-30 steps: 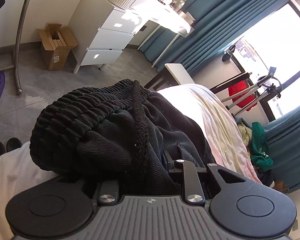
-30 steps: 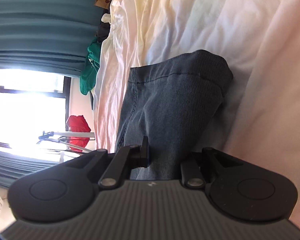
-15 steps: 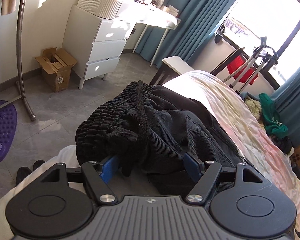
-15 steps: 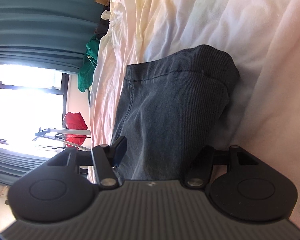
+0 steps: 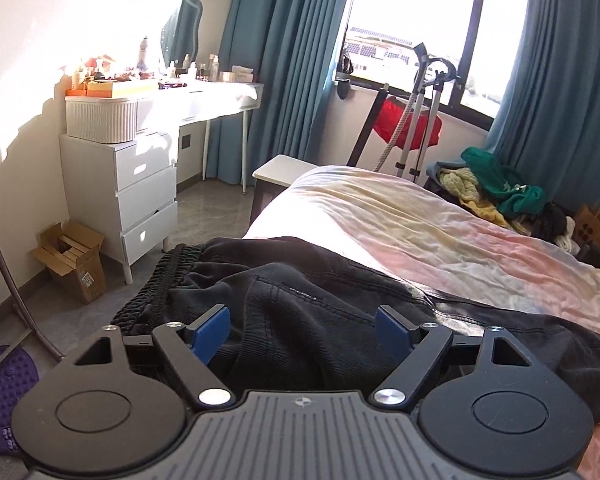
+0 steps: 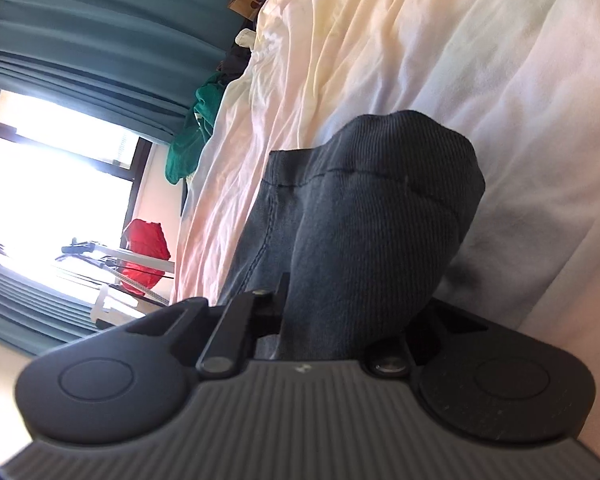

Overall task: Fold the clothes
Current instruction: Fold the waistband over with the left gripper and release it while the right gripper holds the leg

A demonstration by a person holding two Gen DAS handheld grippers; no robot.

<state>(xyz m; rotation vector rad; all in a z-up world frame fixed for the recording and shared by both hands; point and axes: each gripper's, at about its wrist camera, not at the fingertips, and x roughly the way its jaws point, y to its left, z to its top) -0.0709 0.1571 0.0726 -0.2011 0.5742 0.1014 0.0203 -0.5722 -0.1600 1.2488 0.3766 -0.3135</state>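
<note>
A pair of black corduroy trousers (image 5: 300,304) with a ribbed elastic waistband (image 5: 160,280) lies on the bed. My left gripper (image 5: 302,330) is open just above the waist end, blue pads apart, holding nothing. In the right wrist view the trouser leg end (image 6: 380,216) with its hem runs between my right gripper's fingers. My right gripper (image 6: 340,320) is shut on this leg fabric, which hides the right fingertip.
The bed has a pale pink and yellow sheet (image 5: 420,232). White drawers (image 5: 140,192), a dressing table and a cardboard box (image 5: 72,260) stand left on the floor. A clothes pile (image 5: 496,188), paper bag and garment steamer stand by the window.
My left gripper let go of the waistband, opened and drew back; the waist end now lies flat. My right gripper opened briefly, then shut again on the leg end.
</note>
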